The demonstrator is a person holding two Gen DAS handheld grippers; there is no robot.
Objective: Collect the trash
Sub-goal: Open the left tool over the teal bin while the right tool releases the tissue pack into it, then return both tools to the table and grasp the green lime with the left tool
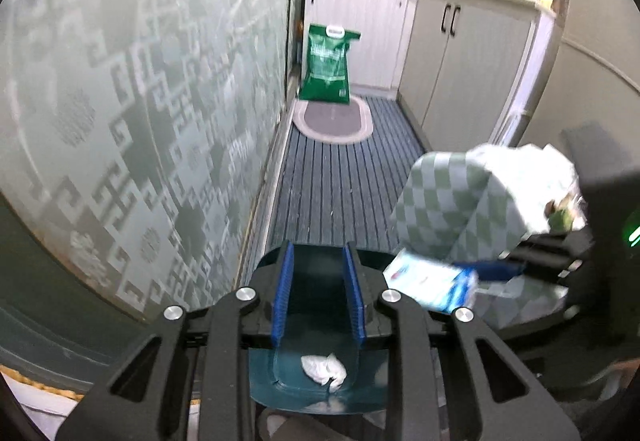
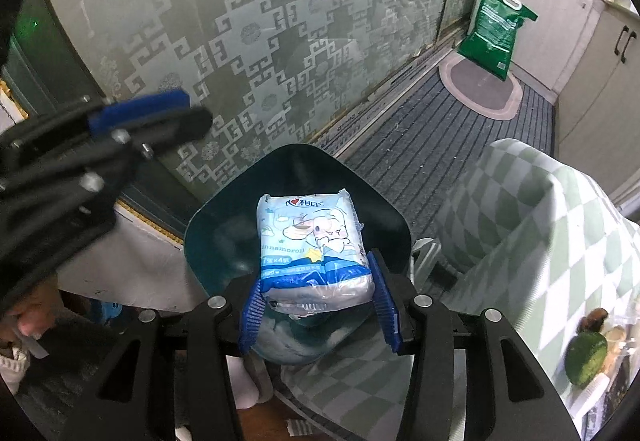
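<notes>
Your right gripper (image 2: 318,307) is pinching a light-blue plastic tissue pack with a cartoon print (image 2: 314,247), its blue ribbed pads (image 2: 251,315) pressed against the pack's two sides near its lower end. The pack sits directly over the open mouth of the dark teal plastic trash bin (image 2: 208,241), which fills the space just beyond your fingers.

Your left gripper (image 1: 318,291) stands spread with nothing between its blue pads (image 1: 282,297). It hangs over the same teal bin (image 1: 264,373), and on the bin's floor you can see a crumpled white paper wad (image 1: 323,368) (a smaller white scrap lies just below it, too blurred to identify).

From the left wrist view, the tissue pack (image 1: 434,283) appears just to the right, beside the green-and-white checkered cloth (image 1: 448,201) draped over a surface there. Further down the grey striped floor mat (image 1: 340,185), a green sack with a white handle (image 1: 328,63) leans against the white cabinet (image 1: 360,21).
</notes>
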